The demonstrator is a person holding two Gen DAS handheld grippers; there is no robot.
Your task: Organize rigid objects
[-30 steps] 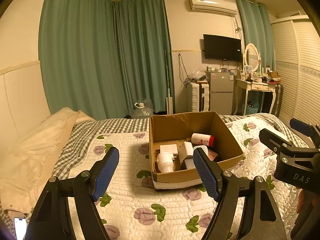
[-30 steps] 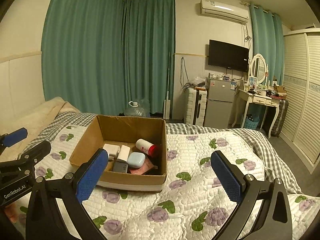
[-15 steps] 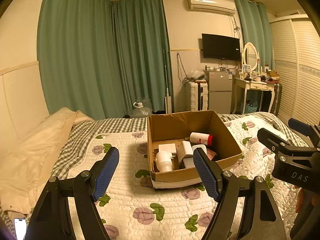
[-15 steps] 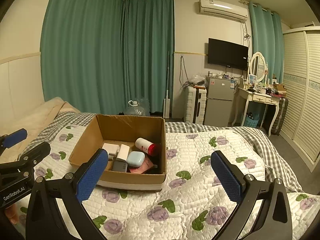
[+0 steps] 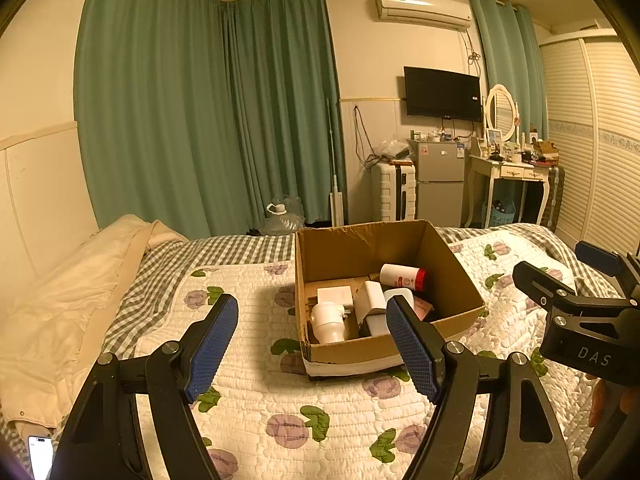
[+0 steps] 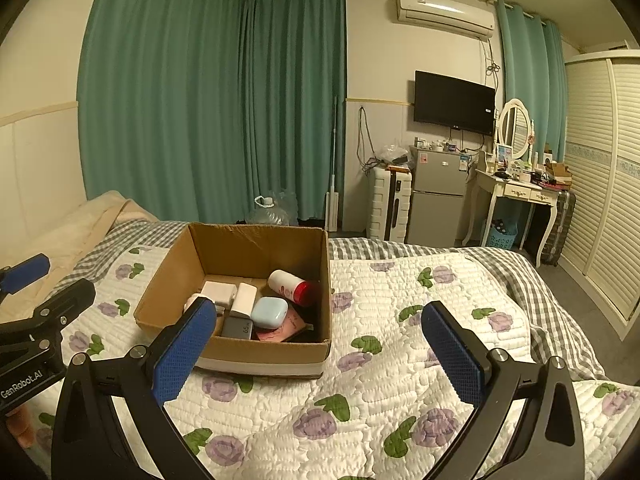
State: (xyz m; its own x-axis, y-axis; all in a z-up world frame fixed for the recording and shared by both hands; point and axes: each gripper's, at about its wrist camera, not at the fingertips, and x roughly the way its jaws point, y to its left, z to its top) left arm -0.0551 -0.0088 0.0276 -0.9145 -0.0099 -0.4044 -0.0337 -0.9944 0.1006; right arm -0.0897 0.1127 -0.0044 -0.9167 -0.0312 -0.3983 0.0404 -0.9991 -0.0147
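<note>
An open cardboard box stands on the floral quilt. It holds several rigid items: a white bottle with a red cap, white boxes, a white round device, a light blue case, a grey power bank. My left gripper is open and empty, held before the box. My right gripper is open and empty, right of the box front; it also shows at the right of the left wrist view.
A cream duvet lies along the bed's left side, a phone near it. Beyond the bed stand green curtains, a water jug, a white suitcase, a small fridge, a dressing table and a wardrobe.
Both views have shifted slightly; the box sits a little further left and closer in each. Both grippers stay open and empty.
</note>
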